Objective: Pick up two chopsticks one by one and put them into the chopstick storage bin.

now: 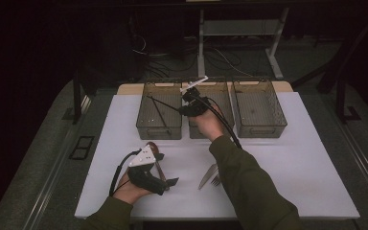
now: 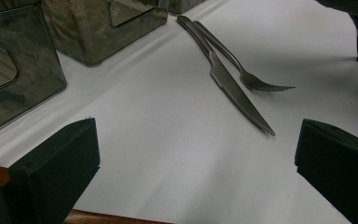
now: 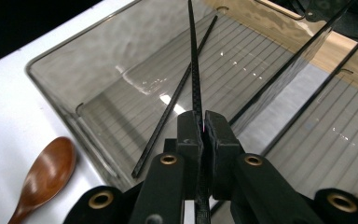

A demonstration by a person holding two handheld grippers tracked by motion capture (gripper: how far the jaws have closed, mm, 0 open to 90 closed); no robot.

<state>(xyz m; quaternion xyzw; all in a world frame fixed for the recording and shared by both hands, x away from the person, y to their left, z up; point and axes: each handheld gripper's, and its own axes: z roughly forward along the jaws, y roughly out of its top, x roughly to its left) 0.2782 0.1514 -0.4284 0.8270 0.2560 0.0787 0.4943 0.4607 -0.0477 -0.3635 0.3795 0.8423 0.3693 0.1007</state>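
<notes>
My right gripper point(image 1: 183, 109) is shut on a thin black chopstick point(image 3: 194, 65), whose far end reaches over the left clear bin point(image 3: 56, 100). A second black chopstick point(image 3: 175, 100) lies slanted inside that bin. In the high view the held chopstick point(image 1: 165, 104) points left from the gripper across the bin point(image 1: 146, 125). My left gripper point(image 1: 166, 168) rests near the front left of the white mat, jaws open and holding nothing. A wooden spoon point(image 1: 153, 146) lies under and beside it. A knife point(image 2: 233, 88) and a fork point(image 2: 249, 79) lie ahead of the open jaws.
Three clear bins stand in a row at the back: the left one, a middle one point(image 1: 223, 91) and a right one point(image 1: 260, 129). The knife point(image 1: 207, 176) and fork point(image 1: 215, 180) lie beside my right forearm. The white mat point(image 1: 297, 163) covers the table.
</notes>
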